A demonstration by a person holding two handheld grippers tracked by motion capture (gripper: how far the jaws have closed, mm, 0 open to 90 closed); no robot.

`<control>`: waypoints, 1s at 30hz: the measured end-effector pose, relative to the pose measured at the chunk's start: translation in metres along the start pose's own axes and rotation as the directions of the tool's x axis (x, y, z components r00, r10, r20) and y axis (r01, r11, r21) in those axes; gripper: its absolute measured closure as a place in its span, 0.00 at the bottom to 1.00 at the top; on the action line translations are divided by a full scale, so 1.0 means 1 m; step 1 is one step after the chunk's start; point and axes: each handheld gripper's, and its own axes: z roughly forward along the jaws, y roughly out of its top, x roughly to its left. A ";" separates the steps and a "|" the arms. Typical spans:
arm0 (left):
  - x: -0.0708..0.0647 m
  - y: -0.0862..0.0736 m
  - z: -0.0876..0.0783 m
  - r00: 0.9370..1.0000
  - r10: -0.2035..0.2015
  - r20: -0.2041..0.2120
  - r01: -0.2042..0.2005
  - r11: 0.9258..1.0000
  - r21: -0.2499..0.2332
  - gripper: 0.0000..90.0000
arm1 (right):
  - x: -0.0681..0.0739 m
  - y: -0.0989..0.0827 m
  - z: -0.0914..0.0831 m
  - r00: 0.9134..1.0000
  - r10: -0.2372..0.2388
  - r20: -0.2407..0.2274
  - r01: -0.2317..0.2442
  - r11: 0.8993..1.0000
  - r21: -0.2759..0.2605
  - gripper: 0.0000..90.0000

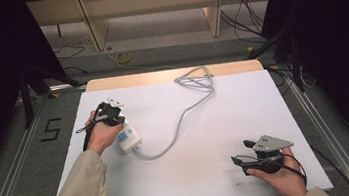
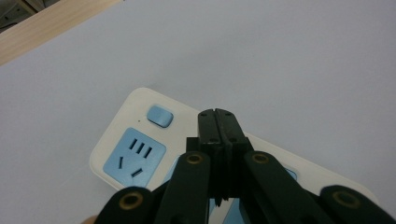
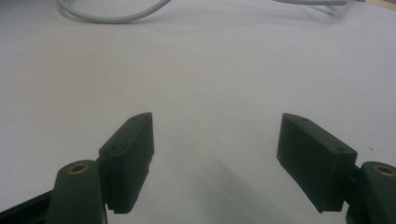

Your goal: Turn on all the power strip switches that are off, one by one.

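A white power strip (image 1: 128, 139) with blue sockets lies at the left of the white table (image 1: 225, 117). Its grey cable (image 1: 184, 109) curls toward the far edge. My left gripper (image 1: 113, 116) hovers over the strip, held in a hand with a beige sleeve. In the left gripper view its jaws (image 2: 218, 114) are shut with nothing between them, their tips just right of the strip's blue switch (image 2: 159, 116) and above a socket (image 2: 134, 156). My right gripper (image 1: 239, 152) rests low at the near right, open, with bare table between its jaws (image 3: 217, 121).
A loop of the grey cable (image 3: 107, 18) lies ahead of the right gripper. The table's wooden far edge (image 1: 169, 75) faces a floor with loose cables and wooden furniture legs. Metal rails run along both sides of the table.
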 end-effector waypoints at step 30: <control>0.014 0.003 0.011 0.999 0.023 -0.028 -0.023 1.000 -0.010 1.00 | 0.000 0.000 0.000 1.000 -0.001 0.001 0.001 1.000 0.001 0.31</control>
